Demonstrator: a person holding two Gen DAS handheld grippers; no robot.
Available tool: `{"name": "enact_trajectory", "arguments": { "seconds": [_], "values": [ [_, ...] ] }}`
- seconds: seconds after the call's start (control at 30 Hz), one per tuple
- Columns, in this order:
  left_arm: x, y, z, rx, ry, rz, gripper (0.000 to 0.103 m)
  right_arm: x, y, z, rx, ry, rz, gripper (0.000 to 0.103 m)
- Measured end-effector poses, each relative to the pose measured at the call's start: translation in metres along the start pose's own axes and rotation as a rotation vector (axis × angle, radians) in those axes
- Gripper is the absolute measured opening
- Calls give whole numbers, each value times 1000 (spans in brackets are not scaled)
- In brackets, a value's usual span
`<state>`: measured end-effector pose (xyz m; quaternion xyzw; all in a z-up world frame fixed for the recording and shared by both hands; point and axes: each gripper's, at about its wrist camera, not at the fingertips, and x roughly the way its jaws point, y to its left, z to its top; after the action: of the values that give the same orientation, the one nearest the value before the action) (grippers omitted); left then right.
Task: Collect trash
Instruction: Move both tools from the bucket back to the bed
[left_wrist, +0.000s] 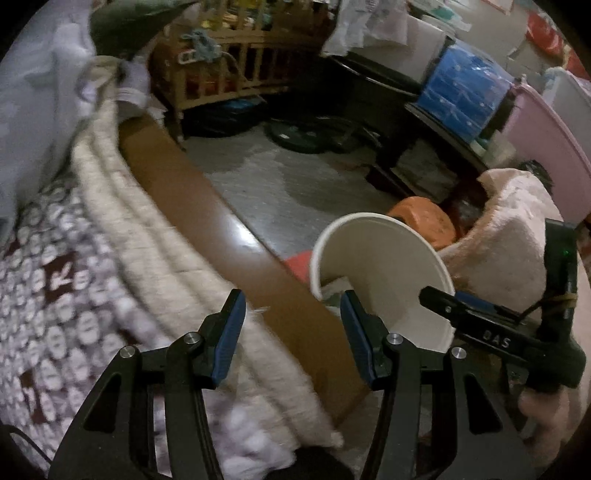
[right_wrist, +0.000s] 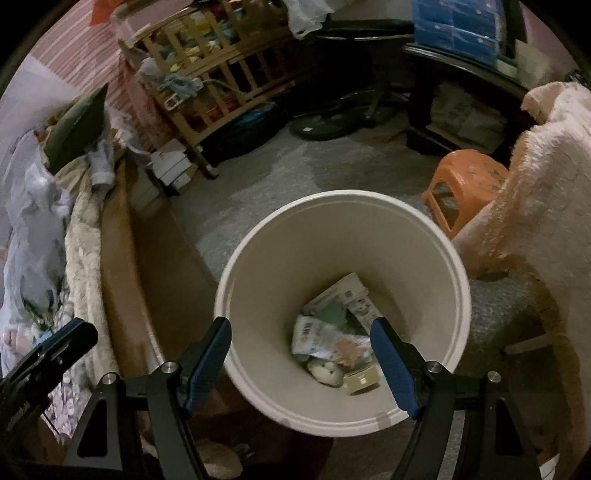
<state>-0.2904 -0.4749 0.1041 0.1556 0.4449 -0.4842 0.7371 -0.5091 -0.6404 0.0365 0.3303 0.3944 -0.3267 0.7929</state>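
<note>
Grey floor lies beyond both spread, empty grippers: right gripper above the white bin; left gripper blurred over bedding.

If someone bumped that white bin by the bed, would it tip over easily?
Probably fairly easily. The white bin looks like thin plastic and holds only a few wrappers at the bottom, so it is likely light. It also narrows toward its base, so a push near the rim would likely slide or topple it.
</note>
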Motion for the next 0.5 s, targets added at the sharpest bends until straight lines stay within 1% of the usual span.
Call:
{"name": "enact_trajectory", "arguments": {
  "seconds": [0.27, 0.43, 0.5],
  "values": [
    [-23, 45, -12, -43, -43, 106, 52, -3, 48, -11, -100, 9, 35, 75],
    [-38, 79, -22, -89, -58, 159, 52, -9, 85, -17, -166, 1, 65, 75],
    [-43, 91, -26, -109, -60, 174, 52, -10, 103, -21, -189, -1, 89, 75]
  ]
}}
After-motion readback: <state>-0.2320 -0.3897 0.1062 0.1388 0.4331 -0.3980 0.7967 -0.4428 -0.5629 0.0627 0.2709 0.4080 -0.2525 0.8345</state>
